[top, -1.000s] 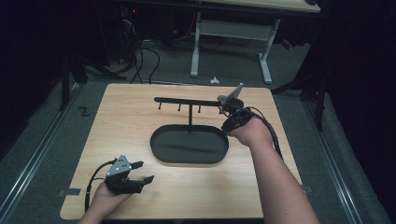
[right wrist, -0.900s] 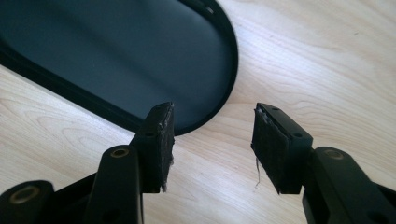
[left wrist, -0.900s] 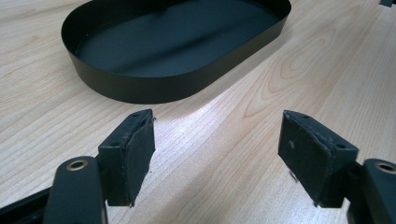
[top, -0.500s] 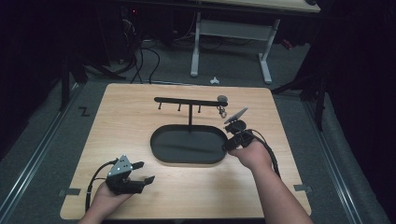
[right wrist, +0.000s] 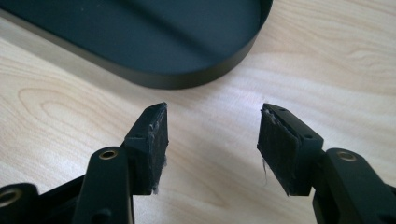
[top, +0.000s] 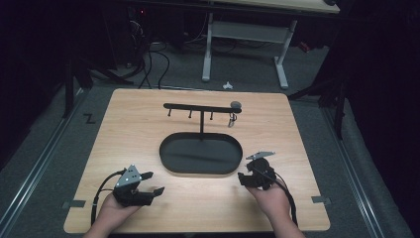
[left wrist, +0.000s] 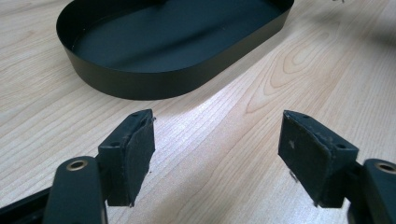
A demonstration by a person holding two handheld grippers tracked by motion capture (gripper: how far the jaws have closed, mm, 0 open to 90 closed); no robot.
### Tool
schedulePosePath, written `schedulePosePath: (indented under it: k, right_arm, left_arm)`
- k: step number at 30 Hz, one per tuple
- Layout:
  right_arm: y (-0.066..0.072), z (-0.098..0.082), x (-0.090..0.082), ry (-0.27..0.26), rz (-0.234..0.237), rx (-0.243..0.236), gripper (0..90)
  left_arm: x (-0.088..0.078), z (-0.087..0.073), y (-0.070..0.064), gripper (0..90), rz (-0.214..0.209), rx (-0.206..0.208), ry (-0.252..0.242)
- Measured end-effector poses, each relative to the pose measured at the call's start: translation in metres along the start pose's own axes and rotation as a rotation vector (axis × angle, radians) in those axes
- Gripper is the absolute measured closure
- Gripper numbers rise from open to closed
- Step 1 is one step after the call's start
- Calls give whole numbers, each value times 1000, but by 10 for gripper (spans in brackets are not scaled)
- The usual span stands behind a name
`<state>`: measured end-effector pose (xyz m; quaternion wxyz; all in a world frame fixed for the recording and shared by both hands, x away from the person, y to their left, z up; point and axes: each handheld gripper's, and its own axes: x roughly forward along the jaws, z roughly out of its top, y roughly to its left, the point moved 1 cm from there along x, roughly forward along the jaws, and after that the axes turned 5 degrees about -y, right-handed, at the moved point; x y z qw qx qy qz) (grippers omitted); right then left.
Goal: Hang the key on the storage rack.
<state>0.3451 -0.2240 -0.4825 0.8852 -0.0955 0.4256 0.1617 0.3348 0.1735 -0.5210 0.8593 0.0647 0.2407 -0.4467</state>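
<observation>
Lying between the two grippers and a little beyond them, the black oval tray (top: 200, 153) sits mid-table under a hook rack (top: 202, 108). The left gripper (top: 151, 184) rests near the table's front edge, jaws wide apart and empty. The right gripper (top: 245, 173), up by the rack's right end a second ago, has come down just beside the tray's right end; its jaws have just been opening, nothing between them.

A dim lab or workshop: a light wooden tabletop (top: 148, 124) on grey carpet, tangled black cables (top: 148, 64) and a white-legged metal workbench (top: 242, 49) behind it.
</observation>
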Motion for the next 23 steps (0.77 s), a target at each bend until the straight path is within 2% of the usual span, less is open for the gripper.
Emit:
schedulePosePath:
  k: [3, 4, 8, 11, 12, 13, 14, 15, 16, 17, 19, 23]
  right_arm:
    - [3, -18, -2, -92, -38, -18, 413]
    - [4, -26, -4, -139, -55, -23, 408]
    - [6, -47, -5, -261, -28, 14, 395]
    - [7, -68, -5, -369, -58, 33, 450]
    - [7, -70, -8, -366, -14, 56, 419]
    - [6, -67, -12, -372, 9, 66, 398]
    - [5, -65, -17, -401, 9, 57, 398]
    - [4, -64, -20, -419, -11, 34, 398]
    - [2, -65, -22, -429, -29, 25, 400]
    - [0, -67, -21, -431, -24, 30, 400]
    - [-4, -71, -17, -409, -2, 67, 400]
    - [-5, -72, -10, -383, 5, 77, 399]
  left_arm:
    - [0, 0, 0, 274, 6, 2, 9]
    - [0, -1, 0, 274, 6, -1, 9]
    - [0, 0, -3, 273, 17, 12, 8]
    - [0, -1, -1, 272, 33, -1, 7]
    - [0, -1, 0, 272, 37, -8, 5]
    - [-1, -1, 1, 272, 43, -19, 0]
    - [-1, -2, 2, 272, 46, -28, -5]
    - [-2, -2, 2, 271, 48, -32, -4]
    - [-2, -2, 2, 272, 51, -32, -4]
    - [-2, -2, 1, 272, 53, -32, -5]
    - [-2, -2, 0, 272, 53, -28, -5]
    - [-2, -3, 0, 272, 49, -26, 0]
